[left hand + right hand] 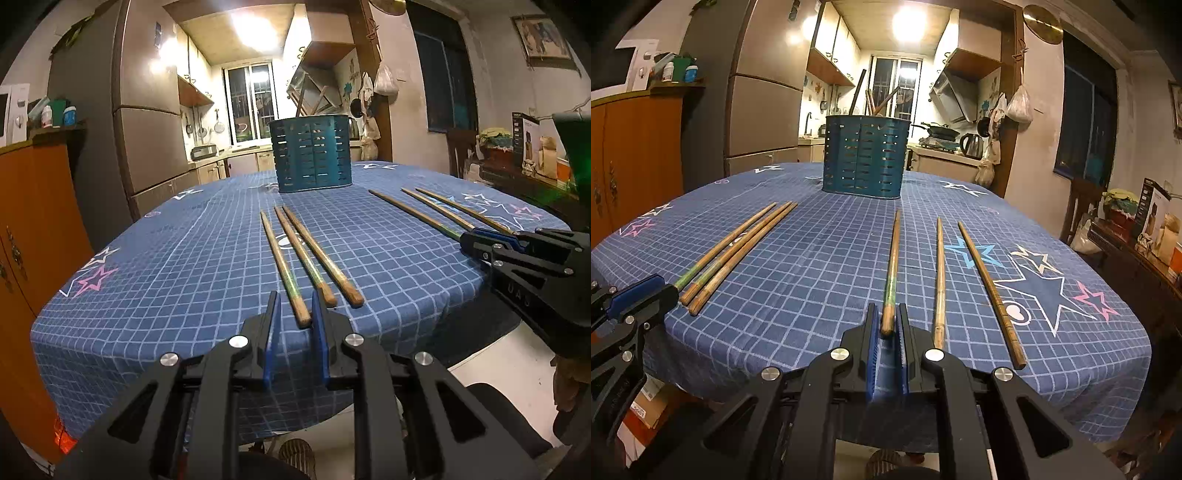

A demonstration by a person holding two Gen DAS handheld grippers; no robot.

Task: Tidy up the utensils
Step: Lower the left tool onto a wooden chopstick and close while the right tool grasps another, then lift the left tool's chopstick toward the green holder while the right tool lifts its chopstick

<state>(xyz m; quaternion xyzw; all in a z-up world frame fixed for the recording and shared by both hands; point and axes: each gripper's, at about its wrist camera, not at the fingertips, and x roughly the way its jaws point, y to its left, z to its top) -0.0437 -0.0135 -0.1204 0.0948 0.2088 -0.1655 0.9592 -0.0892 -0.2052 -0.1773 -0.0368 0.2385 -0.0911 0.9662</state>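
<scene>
A teal slotted utensil holder (312, 158) (864, 158) stands at the far side of the blue checked tablecloth (184, 258), with a few sticks (871, 99) poking out of it. Three wooden chopsticks (306, 254) lie before my left gripper (295, 306). The leftmost chopstick (288, 266) has its near end between the fingers, against the right pad with a gap on the left, so the jaws stand open. Three more chopsticks (940, 280) lie to the right. My right gripper (887, 314) (466, 240) is shut on the leftmost chopstick (892, 266), which rests on the cloth.
An orange cabinet (33, 221) and a grey fridge (147, 140) stand to the left of the table. A dark sideboard (1137, 258) with boxes runs along the right. The table's near edge drops just under both grippers.
</scene>
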